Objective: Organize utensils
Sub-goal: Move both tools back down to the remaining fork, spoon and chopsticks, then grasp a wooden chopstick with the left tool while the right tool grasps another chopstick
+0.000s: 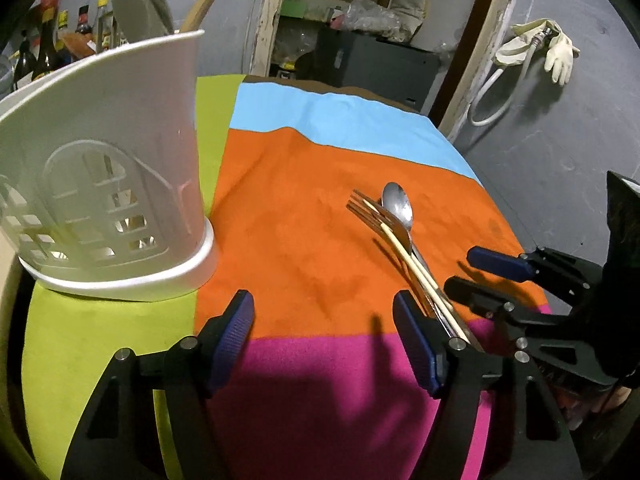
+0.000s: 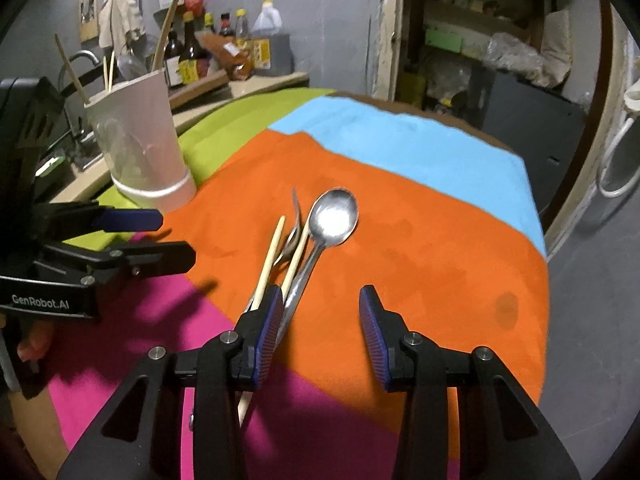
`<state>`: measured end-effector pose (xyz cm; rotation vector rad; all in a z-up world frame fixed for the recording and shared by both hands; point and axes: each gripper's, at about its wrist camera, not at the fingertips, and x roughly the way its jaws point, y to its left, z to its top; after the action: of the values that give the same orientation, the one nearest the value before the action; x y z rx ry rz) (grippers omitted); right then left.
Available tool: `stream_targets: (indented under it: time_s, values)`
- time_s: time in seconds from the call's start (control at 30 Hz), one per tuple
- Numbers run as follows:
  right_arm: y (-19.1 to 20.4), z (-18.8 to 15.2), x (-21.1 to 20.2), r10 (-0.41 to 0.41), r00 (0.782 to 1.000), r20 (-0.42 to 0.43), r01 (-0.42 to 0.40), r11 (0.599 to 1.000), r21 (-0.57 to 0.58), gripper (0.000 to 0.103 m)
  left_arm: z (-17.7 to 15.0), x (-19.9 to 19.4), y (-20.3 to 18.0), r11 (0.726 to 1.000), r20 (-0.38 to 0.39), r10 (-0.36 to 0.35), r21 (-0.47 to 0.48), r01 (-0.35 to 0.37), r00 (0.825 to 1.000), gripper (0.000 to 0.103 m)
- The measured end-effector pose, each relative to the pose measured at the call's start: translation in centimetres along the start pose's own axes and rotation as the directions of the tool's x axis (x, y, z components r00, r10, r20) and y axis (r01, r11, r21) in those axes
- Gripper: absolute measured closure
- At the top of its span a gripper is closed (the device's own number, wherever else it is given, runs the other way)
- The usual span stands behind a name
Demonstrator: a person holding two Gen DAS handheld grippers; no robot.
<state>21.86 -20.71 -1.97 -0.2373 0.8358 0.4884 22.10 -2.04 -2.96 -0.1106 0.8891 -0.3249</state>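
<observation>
A metal spoon [image 2: 334, 216], a metal fork [image 1: 370, 211] and two pale chopsticks [image 2: 272, 258] lie bunched on the orange patch of the cloth; the spoon also shows in the left wrist view [image 1: 397, 201]. A white slotted utensil holder [image 1: 108, 184] stands on the green patch, and in the right wrist view [image 2: 140, 136] it holds chopsticks and a wooden ladle. My left gripper [image 1: 324, 332] is open and empty, just left of the utensil handles. My right gripper [image 2: 318, 320] is open, its left finger beside the handles; it also shows in the left wrist view [image 1: 476, 276].
The table wears a cloth [image 1: 320, 240] of orange, blue, green and magenta patches. Sauce bottles [image 2: 224, 44] stand on a counter behind the holder. A sink [image 2: 76, 148] lies at left. A doorway with cluttered shelves [image 2: 480, 40] is at the back. The table edge drops off at right.
</observation>
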Motion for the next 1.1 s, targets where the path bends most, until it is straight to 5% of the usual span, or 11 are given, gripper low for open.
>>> stream_targets:
  time_s: [0.37, 0.63, 0.73, 0.87, 1.1]
  values:
    - [1.0, -0.4, 0.8, 0.02, 0.999, -0.048, -0.022, 0.999, -0.041, 0.067, 0.2, 0.5, -0.1, 0.997, -0.03, -0.068, -0.025, 0.067, 0.997, 0.037]
    - [-1.1, -1.0, -0.2, -0.053, 0.998, -0.033, 0.054, 0.998, 0.027, 0.073, 0.3, 0.6, -0.5, 0.997, -0.044, -0.074, -0.026, 0.073, 0.996, 0.041]
    - [-2.0, -1.3, -0.2, -0.135, 0.99, -0.042, 0.136, 0.99, 0.026, 0.086, 0.4, 0.6, -0.9, 0.995, -0.047, -0.102, -0.025, 0.101, 0.994, 0.043]
    - [-4.0, -1.8, -0.5, -0.072, 0.996, -0.048, 0.077, 0.99, 0.115, 0.086, 0.7, 1.0, -1.7, 0.991, -0.057, -0.133, -0.021, 0.132, 0.989, 0.044]
    - [-3.4, -2.2, -1.5, -0.05, 0.999, -0.018, 0.052, 0.994, 0.092, 0.086, 1.9, 2.9, -3.8, 0.986, -0.113, -0.169, -0.008, 0.169, 0.979, 0.063]
